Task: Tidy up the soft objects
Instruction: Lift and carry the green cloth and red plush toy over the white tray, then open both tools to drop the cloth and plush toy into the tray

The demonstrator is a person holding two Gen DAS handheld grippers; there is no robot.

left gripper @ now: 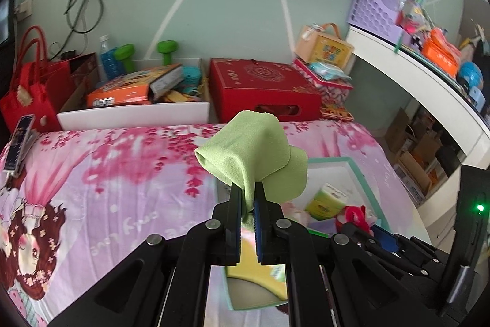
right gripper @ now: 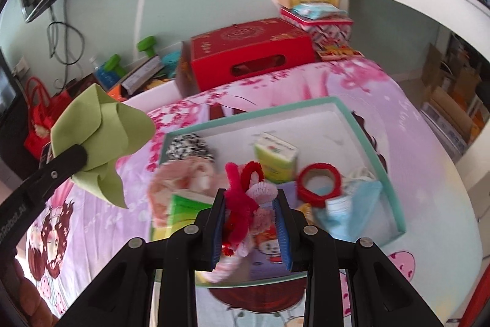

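Note:
My left gripper (left gripper: pixel 248 190) is shut on a light green cloth (left gripper: pixel 254 149), which hangs bunched above the pink bedspread (left gripper: pixel 122 170). In the right wrist view that same green cloth (right gripper: pixel 98 140) hangs from the left gripper's finger (right gripper: pixel 70 161) left of the box. My right gripper (right gripper: pixel 249 198) is shut on a red and pink fuzzy toy (right gripper: pixel 242 201), held above a shallow white box with a teal rim (right gripper: pixel 361 124). In the box lie a tissue pack (right gripper: pixel 275 155), a red ring (right gripper: pixel 320 180), a blue face mask (right gripper: pixel 349 207) and a black-and-white knit piece (right gripper: pixel 186 147).
Beyond the bed stand a red gift box (right gripper: pixel 251 51), a white bin of books (left gripper: pixel 134 109), green dumbbells (left gripper: pixel 167 51) and a red bag (left gripper: pixel 30 91). A white curved shelf (left gripper: pixel 407 66) with clutter runs along the right. A phone-like item (left gripper: pixel 20 143) lies at the bed's left edge.

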